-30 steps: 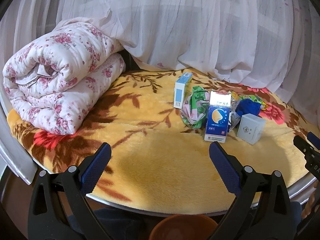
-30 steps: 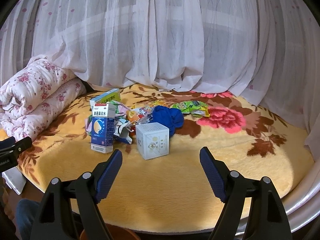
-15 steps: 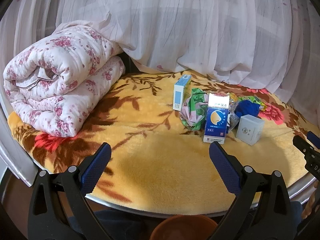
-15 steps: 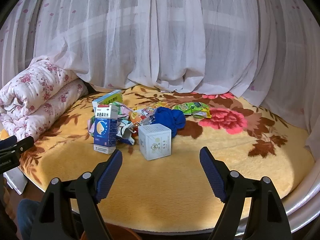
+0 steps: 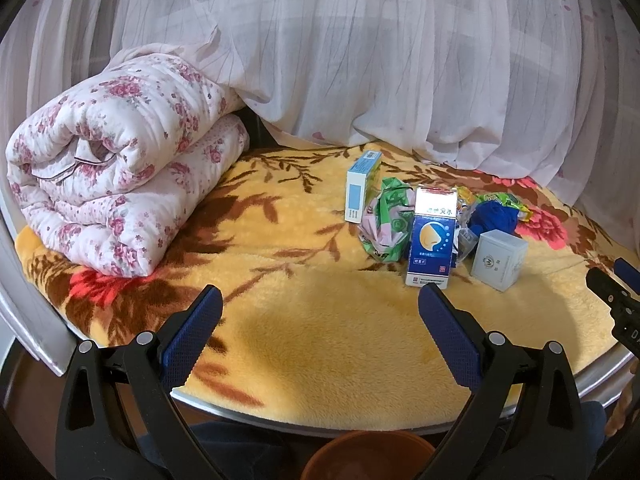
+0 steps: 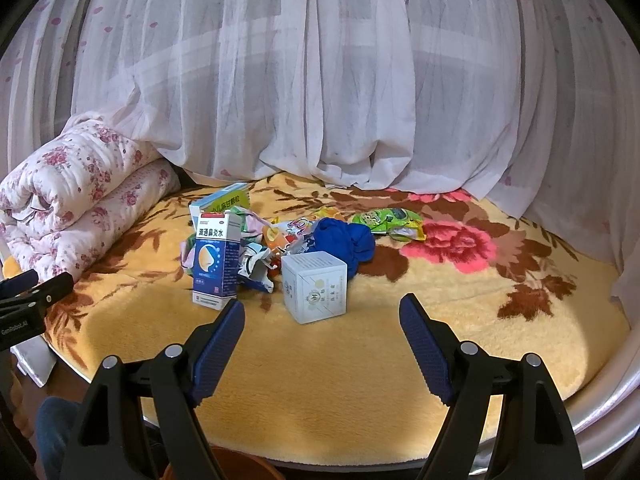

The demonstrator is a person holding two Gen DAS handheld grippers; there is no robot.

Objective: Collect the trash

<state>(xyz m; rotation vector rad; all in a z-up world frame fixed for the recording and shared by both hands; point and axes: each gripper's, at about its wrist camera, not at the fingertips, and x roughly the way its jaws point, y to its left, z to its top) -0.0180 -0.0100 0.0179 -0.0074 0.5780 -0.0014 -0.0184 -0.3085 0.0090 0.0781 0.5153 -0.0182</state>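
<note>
Trash (image 6: 280, 248) sits bunched in one loose heap toward the middle of the bed (image 6: 360, 380): a blue carton (image 6: 216, 260) standing upright, a white cube box (image 6: 314, 286) just beside it, crumpled wrappers (image 5: 386, 220) and a blue wad (image 6: 344, 242) behind. The left gripper (image 5: 318, 322) and right gripper (image 6: 322, 330) both hover spread wide and empty over the near edge, probably choosing a first piece. Bare blanket lies between them and the heap, so the approach looks unobstructed; the rolled quilt (image 5: 112, 184) crowds only the left edge.
</note>
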